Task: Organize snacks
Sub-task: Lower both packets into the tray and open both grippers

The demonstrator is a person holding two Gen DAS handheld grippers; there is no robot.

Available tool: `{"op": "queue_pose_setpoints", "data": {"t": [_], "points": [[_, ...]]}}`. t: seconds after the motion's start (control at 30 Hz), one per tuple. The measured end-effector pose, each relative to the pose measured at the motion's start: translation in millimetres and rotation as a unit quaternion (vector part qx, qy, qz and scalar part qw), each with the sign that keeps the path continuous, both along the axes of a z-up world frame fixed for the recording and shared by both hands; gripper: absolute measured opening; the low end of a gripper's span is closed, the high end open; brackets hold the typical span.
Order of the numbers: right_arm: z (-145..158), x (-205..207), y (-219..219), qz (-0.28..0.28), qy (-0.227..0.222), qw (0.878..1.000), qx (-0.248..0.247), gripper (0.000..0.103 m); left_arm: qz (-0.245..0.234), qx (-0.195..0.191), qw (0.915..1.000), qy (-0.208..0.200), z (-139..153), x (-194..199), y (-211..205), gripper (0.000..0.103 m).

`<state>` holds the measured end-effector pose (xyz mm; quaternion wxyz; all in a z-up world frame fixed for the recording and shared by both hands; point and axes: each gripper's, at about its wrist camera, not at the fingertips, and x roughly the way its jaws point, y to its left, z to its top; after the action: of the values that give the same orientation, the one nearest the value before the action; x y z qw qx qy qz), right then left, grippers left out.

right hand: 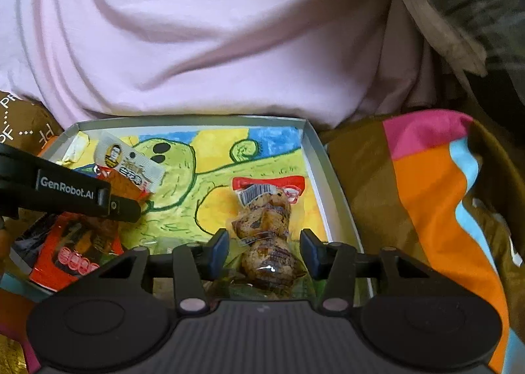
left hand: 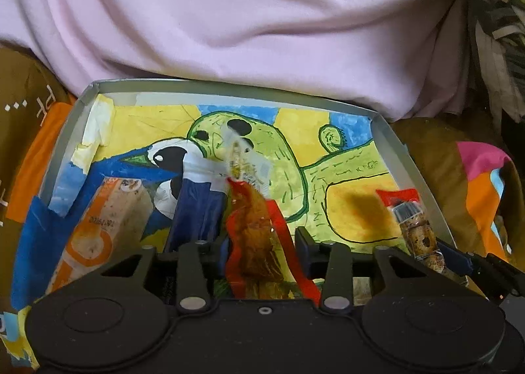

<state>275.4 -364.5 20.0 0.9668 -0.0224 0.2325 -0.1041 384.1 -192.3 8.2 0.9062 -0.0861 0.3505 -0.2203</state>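
**Both snack packets set down inside the painted box**

We had 2 grippers over the shallow grey box [left hand: 73,131], whose floor was lined with a bright painting of a green figure on yellow and blue. The box sat on patterned bedding, with a pink cloth [left hand: 246,19] bunched behind it.

Our left gripper [left hand: 262,239] straddled a red-edged clear packet [left hand: 254,242] of brown snack. Its fingers [left hand: 305,242] stood part-way apart, and a gap showed on the right side of the packet; on the left side we could not tell whether the pad touched the wrapper. We judged the packet released, lying lengthwise beside a dark blue packet [left hand: 193,209] and an orange-and-cream bar [left hand: 105,229] so the 3 formed a row along the box's left side.

Our right gripper [right hand: 265,249] straddled a clear packet of brown lumps [right hand: 265,229] with a red seal and a barcode at its far end. Its fingers [right hand: 310,251] stood moderately wide, with gaps on both sides, so nothing was gripped. That packet lay near the right wall of the box, well apart from the left-hand row, which kept the unlike snacks separate.

In the right wrist view, an orange-red packet [right hand: 69,255] lay at the box's near left corner, under the left gripper's arm.
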Motion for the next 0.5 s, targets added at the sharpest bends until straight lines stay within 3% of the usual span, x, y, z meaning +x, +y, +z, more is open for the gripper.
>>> {"op": "queue_pose_setpoints", "data": {"t": [0.07, 0.13, 0.2, 0.37, 0.5], "points": [[-1, 0, -2, 0.000, 0.002, 1.000, 0.005, 0.059, 0.002, 0.001, 1.0000, -0.002, 3, -1, -1, 0.047], [2, -4, -1, -0.003, -0.008, 1.000, 0.001, 0.077, 0.003, -0.004, 1.0000, 0.003, 5, -2, 0, 0.055], [7, -7, -2, -0.005, -0.021, 1.000, -0.001, 0.085, 0.007, -0.008, 0.9999, 0.003, 9, -4, 2, 0.060], [22, -19, -1, -0.005, -0.046, 0.999, 0.001, 0.091, 0.014, -0.010, 0.9997, -0.017, 25, -14, 5, 0.070], [33, -35, 2, -0.005, -0.068, 0.998, -0.002, 0.098, 0.017, -0.015, 0.9989, -0.041, 44, -30, 10, 0.085]]}}
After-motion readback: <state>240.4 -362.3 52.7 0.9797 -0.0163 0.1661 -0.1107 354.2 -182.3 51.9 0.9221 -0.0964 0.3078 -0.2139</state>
